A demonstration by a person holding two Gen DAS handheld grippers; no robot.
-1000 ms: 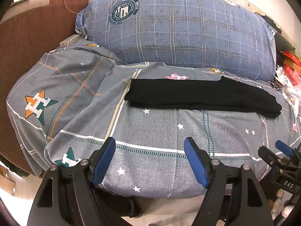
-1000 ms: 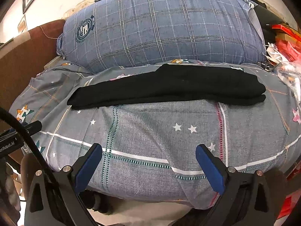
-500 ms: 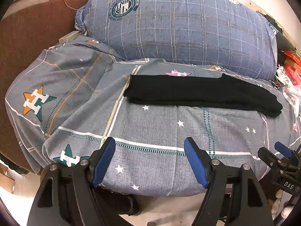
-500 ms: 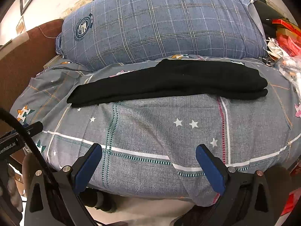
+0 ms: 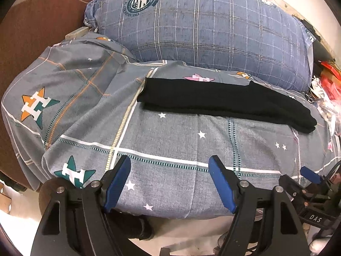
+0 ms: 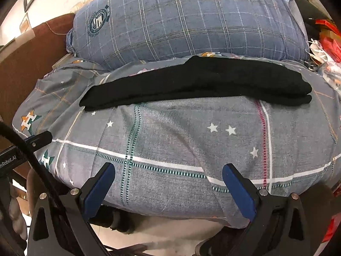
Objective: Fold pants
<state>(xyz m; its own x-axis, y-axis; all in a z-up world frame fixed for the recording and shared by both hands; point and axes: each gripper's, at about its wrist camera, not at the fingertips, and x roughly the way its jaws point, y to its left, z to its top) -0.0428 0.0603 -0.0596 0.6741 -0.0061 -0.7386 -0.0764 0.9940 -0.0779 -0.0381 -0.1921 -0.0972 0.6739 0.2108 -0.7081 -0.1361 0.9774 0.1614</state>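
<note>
We face a bed covered by a grey sheet printed with white stars, check lines and star-shaped H emblems; it fills most of both wrist views. At twelve o'clock on it lies a large blue plaid pillow with a round crest at its left end, its lower edge resting on the sheet. At nine to eleven o'clock in the left view a brown headboard stands just beside the sheet's edge. At three o'clock, beyond the pillow's right end, we see a clutter of red and white packaging, too blurred to name further.

The black pants lie folded lengthwise into one long narrow band across the sheet, just in front of the pillow, running from about ten o'clock to three o'clock in the right view. The layers are stacked, with a doubled edge showing at both ends.

Our left gripper hovers over the near edge of the bed at six o'clock, blue pads spread wide, holding nothing and well apart from the pants. Our right gripper sits likewise at six o'clock in its own view, jaws wide apart and empty, the sheet between its fingers.
</note>
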